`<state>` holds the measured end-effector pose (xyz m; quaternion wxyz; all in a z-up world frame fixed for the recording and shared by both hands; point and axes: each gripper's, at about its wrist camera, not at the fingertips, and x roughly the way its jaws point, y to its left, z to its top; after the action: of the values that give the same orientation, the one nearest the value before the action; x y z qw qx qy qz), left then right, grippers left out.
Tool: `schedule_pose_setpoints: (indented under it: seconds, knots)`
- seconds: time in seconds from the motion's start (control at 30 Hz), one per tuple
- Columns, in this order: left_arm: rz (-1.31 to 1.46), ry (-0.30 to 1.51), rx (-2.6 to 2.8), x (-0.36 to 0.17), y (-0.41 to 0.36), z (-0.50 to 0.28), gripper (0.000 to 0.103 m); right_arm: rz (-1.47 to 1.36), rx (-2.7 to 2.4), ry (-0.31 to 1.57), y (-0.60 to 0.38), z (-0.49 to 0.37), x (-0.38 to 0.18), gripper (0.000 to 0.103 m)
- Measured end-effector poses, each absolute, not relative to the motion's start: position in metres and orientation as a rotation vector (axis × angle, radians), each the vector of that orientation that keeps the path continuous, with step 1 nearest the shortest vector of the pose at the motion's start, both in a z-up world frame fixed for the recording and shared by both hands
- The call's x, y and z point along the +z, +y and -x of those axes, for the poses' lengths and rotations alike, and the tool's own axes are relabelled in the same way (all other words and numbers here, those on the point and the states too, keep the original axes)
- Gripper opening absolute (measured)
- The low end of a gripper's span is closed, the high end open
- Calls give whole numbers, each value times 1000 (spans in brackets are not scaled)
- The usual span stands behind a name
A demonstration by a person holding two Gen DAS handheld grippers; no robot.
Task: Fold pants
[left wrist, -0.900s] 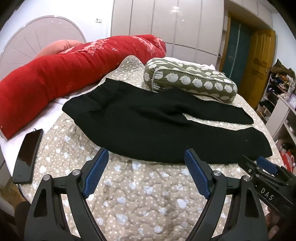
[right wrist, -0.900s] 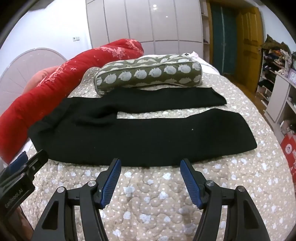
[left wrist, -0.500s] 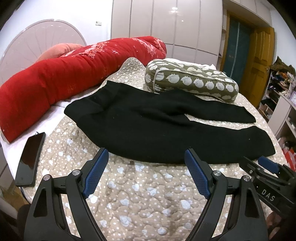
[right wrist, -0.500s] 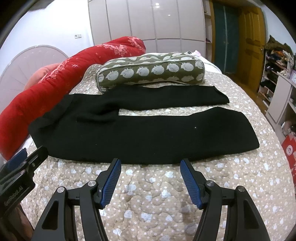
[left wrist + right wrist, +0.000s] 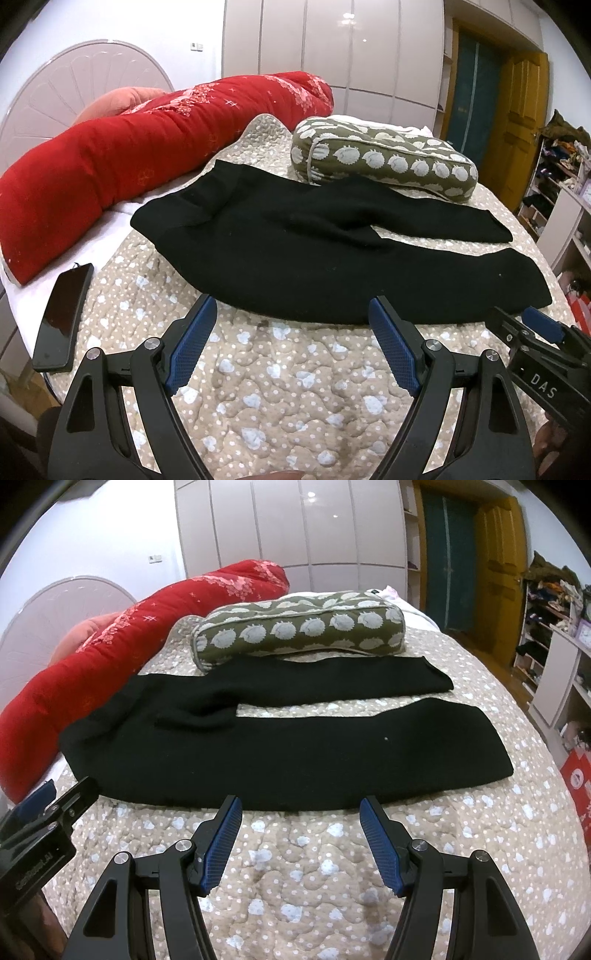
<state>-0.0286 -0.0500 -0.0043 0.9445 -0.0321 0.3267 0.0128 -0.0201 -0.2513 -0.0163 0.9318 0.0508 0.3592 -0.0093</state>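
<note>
Black pants lie flat on the dotted beige quilt, waistband to the left, two legs running right with a gap between them. They also show in the right wrist view. My left gripper is open and empty, just short of the near leg's front edge. My right gripper is open and empty, at the same front edge further right. Each gripper shows at the side of the other's view: the right gripper, the left gripper.
A red bolster lies along the left. A green patterned cushion lies behind the pants. A dark phone lies at the bed's left edge. Shelves and a yellow door stand at the right.
Both grippers have shifted slightly and the view has tilted a little; the pants sit a bit lower and nearer in the left view. Both stay open.
</note>
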Motion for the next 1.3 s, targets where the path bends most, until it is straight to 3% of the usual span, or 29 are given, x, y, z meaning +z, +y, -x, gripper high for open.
schedule_pose_setpoints:
  seconds: [1.3]
  knots:
    - [42, 687, 3, -12, -62, 30, 84, -133, -76, 805, -258, 16, -29, 64]
